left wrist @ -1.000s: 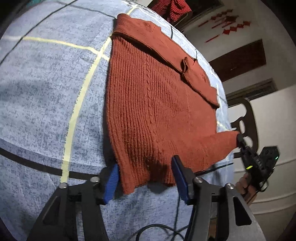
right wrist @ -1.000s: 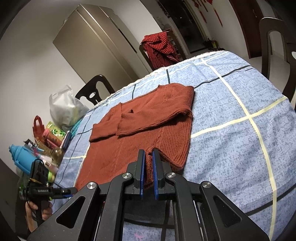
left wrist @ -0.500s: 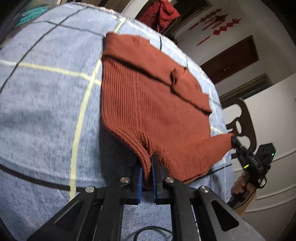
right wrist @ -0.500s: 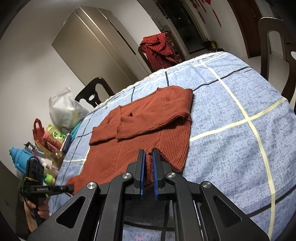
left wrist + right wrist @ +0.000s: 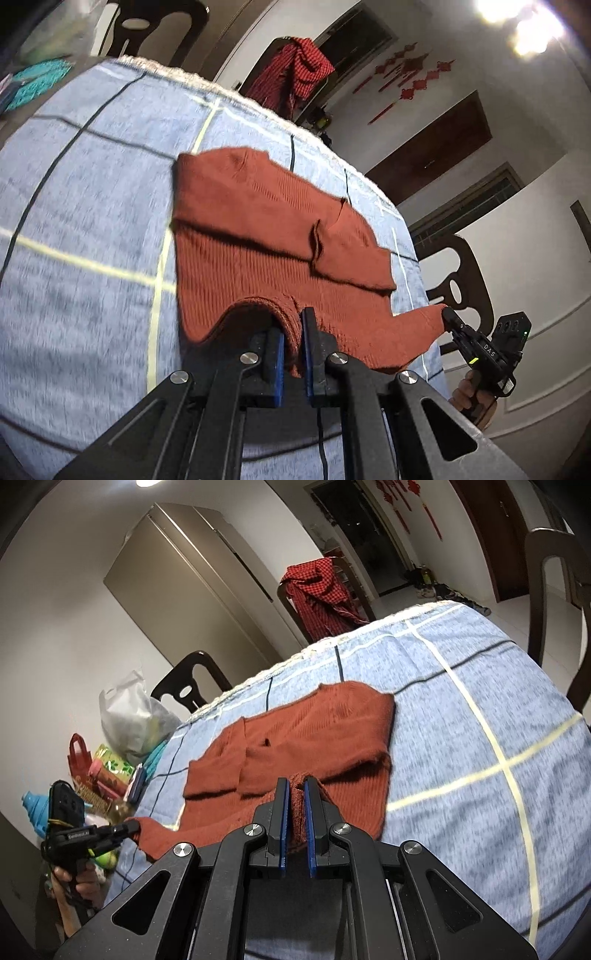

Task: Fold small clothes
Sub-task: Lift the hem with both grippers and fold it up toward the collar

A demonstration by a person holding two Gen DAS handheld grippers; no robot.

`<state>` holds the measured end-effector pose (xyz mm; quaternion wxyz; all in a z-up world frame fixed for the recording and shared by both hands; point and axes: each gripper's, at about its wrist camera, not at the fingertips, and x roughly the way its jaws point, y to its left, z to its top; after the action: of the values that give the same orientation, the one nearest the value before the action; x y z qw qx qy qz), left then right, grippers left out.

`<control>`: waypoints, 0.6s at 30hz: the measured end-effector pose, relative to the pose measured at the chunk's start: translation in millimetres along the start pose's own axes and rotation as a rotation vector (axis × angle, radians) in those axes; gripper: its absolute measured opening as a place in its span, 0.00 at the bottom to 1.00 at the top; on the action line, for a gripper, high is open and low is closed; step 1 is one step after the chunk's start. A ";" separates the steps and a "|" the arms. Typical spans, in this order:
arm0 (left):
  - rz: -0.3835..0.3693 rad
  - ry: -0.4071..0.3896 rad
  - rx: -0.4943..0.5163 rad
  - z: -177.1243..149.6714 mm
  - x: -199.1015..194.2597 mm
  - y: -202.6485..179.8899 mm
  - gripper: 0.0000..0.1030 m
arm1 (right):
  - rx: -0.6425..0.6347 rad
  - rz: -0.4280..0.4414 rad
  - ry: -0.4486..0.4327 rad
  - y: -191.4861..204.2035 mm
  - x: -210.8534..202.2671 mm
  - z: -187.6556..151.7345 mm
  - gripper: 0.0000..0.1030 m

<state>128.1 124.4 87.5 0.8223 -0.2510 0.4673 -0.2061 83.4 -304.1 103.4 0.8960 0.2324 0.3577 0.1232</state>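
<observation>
The rust-red knitted sweater (image 5: 258, 236) lay on the tabletop (image 5: 92, 206), sleeves folded across its chest. The left gripper (image 5: 292, 325) was clamped on one hem corner and the right gripper (image 5: 294, 797) on the other (both corners lifted), likely to carry the hem toward the collar at 12 o'clock. At 9 o'clock a white plastic bag (image 5: 129, 716) sat bulging, contents unclear.

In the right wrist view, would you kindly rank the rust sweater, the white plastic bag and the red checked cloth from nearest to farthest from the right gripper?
1. Rust sweater, hem pinched in the right gripper.
2. White plastic bag, far left, beside the table.
3. Red checked cloth, draped on the chair beyond the table.
</observation>
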 end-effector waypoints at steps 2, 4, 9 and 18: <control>0.001 -0.011 -0.001 8.0 2.7 0.3 0.09 | -0.011 -0.006 -0.001 3.5 5.6 8.1 0.08; -0.006 -0.017 -0.015 16.6 5.4 2.7 0.09 | -0.015 -0.007 -0.003 4.9 10.2 15.5 0.08; 0.000 -0.051 -0.017 39.9 13.8 3.5 0.09 | -0.007 -0.005 -0.005 5.6 22.6 32.1 0.07; 0.008 -0.070 -0.035 79.5 38.1 8.2 0.09 | 0.009 -0.032 0.025 2.6 57.3 63.9 0.07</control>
<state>216.5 126.6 92.0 0.8343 -0.2707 0.4429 -0.1857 168.7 -300.7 111.9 0.8924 0.2288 0.3730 0.1100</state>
